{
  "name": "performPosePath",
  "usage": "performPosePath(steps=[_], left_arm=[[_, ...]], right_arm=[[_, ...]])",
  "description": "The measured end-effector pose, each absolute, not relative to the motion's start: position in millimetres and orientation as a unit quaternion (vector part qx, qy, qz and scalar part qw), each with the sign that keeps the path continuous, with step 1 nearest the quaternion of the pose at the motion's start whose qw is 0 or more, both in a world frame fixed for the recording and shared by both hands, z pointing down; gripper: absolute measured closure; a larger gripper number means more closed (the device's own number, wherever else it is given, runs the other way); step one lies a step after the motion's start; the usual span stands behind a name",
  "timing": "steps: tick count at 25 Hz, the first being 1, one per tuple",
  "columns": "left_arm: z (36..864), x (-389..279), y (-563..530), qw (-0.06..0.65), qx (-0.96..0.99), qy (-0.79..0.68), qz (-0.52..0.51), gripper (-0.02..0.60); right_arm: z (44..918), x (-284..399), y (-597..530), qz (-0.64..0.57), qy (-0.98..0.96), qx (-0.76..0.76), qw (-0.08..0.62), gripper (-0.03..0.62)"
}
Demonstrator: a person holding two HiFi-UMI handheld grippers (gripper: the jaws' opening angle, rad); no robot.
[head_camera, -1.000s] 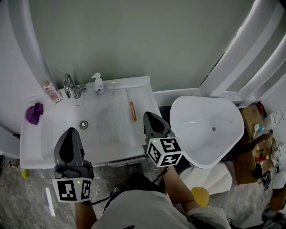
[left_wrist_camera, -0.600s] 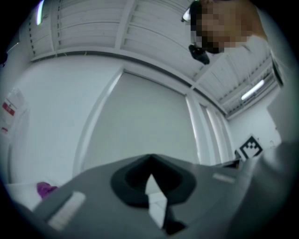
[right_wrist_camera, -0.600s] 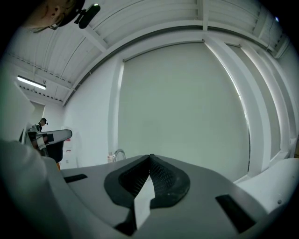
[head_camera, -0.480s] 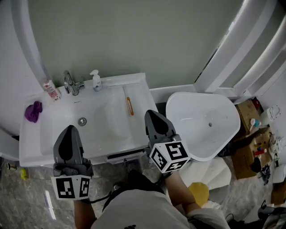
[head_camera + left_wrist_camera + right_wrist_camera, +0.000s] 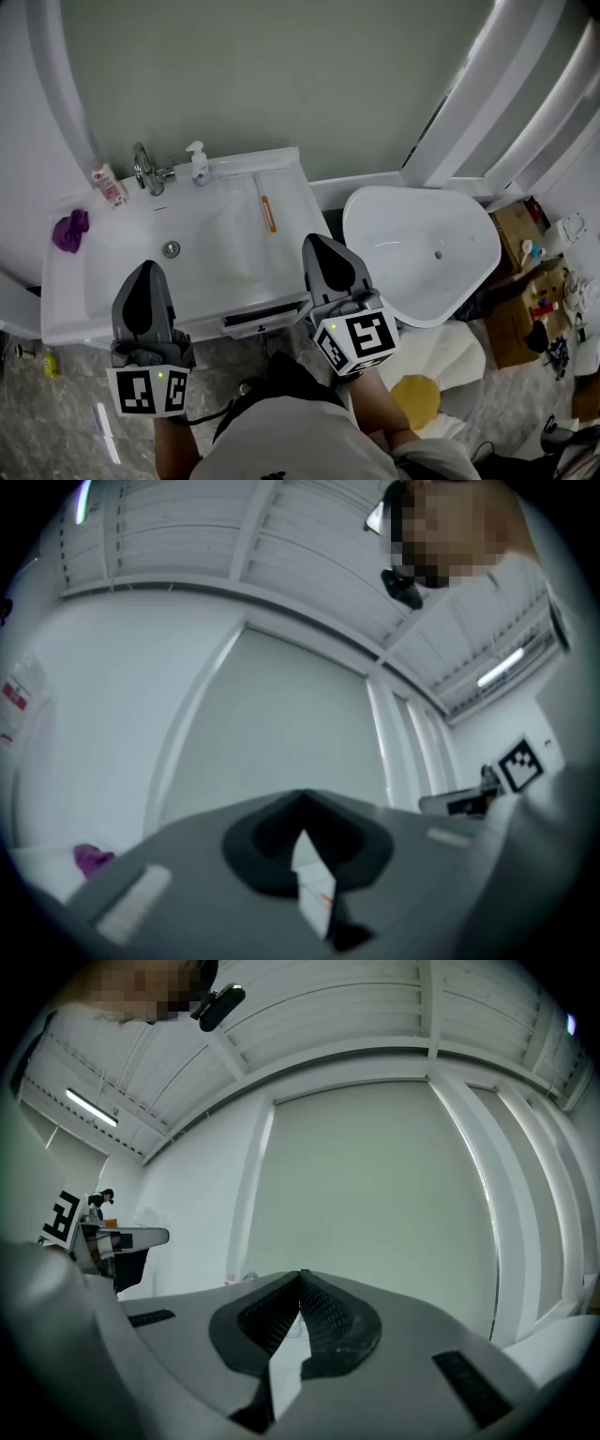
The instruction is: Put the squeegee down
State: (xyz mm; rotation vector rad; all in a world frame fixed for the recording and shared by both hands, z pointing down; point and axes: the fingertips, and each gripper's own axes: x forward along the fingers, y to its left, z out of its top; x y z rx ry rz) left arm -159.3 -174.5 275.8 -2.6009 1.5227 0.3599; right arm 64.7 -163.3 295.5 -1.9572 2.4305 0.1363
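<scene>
The squeegee (image 5: 268,214), slim with an orange handle, lies on the right ledge of the white washbasin (image 5: 112,309), free of both grippers. My right gripper (image 5: 314,242) hangs over the basin's front right corner, well short of the squeegee, jaws shut with nothing in them. My left gripper (image 5: 142,272) is over the basin's front left part, also shut and empty. In the left gripper view the left gripper (image 5: 302,799) points at the pale wall, pads together. In the right gripper view the right gripper (image 5: 300,1279) faces the same wall, pads together.
A tap (image 5: 145,169), a soap pump bottle (image 5: 198,162) and a small bottle (image 5: 108,186) stand along the basin's back edge. A purple cloth (image 5: 70,231) lies at its left. A white toilet bowl (image 5: 422,248) sits to the right, with cardboard boxes (image 5: 525,234) beyond.
My right gripper has drawn back from the squeegee toward the person and risen. The left gripper has shifted a little. The squeegee stays on the ledge.
</scene>
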Motion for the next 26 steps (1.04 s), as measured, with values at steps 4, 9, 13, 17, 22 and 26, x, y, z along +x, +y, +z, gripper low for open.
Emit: performPosePath(steps=[4,9,13,17,22,26], left_arm=[[275,-159,-165,0.054,-0.858,0.497,0.118,0.574],[274,-159,-155,0.057,-0.86,0.493,0.117,0.574],[274,-161,-149,0.058,-0.861,0.492,0.115,0.574],[275,-163,-150,0.056,-0.862,0.491,0.115,0.574],[276,-163,-149,0.056,-0.863,0.49,0.115,0.574],[277,-165,-149,0.055,-0.862,0.49,0.115,0.574]], right_arm=[[293,64,-149,0.052,0.776,-0.628,0.011,0.592],[291,63,-137,0.057,0.775,-0.629,0.014,0.592],[292,62,-132,0.052,0.773,-0.631,0.019,0.592],[291,59,-131,0.055,0.774,-0.631,0.018,0.592],[289,59,-130,0.057,0.773,-0.632,0.019,0.592],[289,58,-129,0.057,0.771,-0.633,0.02,0.592]])
